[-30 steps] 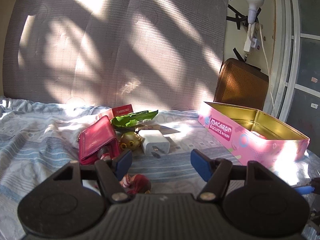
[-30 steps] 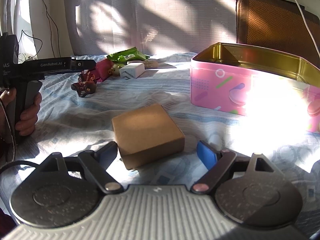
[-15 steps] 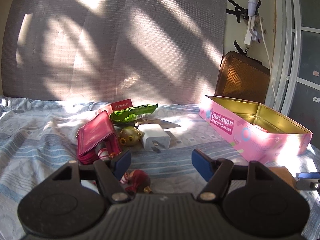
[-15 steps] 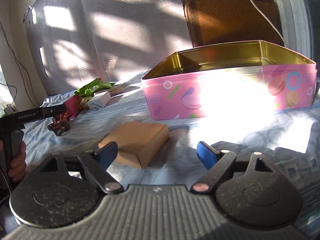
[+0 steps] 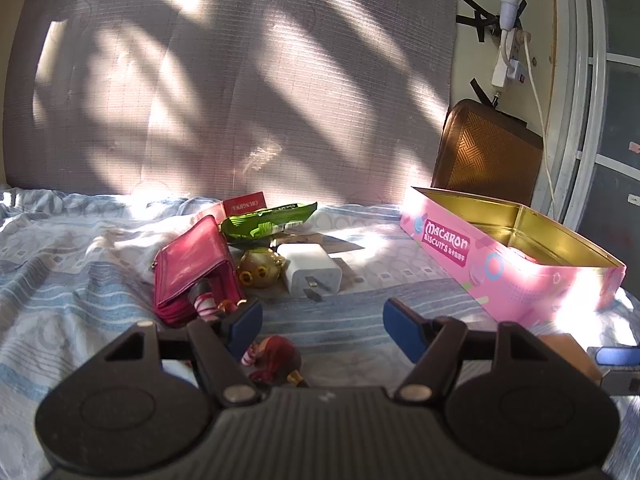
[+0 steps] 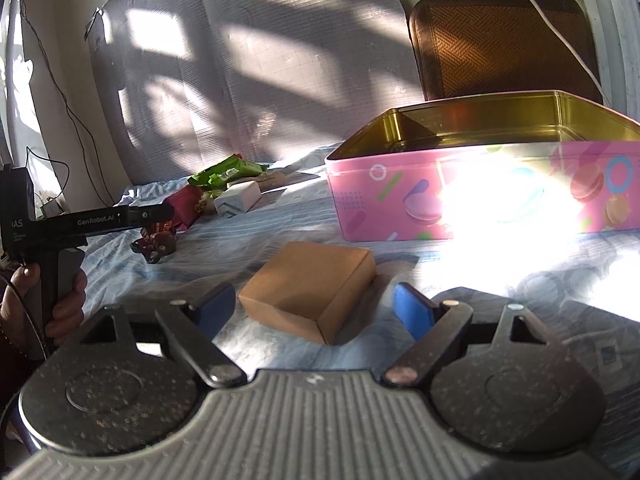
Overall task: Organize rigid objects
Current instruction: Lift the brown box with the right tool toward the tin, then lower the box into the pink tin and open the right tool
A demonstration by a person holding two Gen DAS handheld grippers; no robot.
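Two hand-held grippers were in view over a blue-striped bed sheet point(image 6: 256, 248). At left of the right wrist view, a hand point(image 6: 60, 304) held the left hand-held gripper point(image 5: 322, 318), jaws partly apart and holding nothing, a small red figurine point(image 5: 276, 358) lying below them. Left of centre sat a red wallet point(image 5: 192, 264), a green packet point(image 5: 268, 222) and a white charger point(image 5: 310, 268). At lower centre, the right hand-held gripper point(image 6: 314, 306) stood wide open around a brown cardboard box point(image 6: 310, 286), pads not touching it. At right lay the open pink tin point(image 6: 480, 196).
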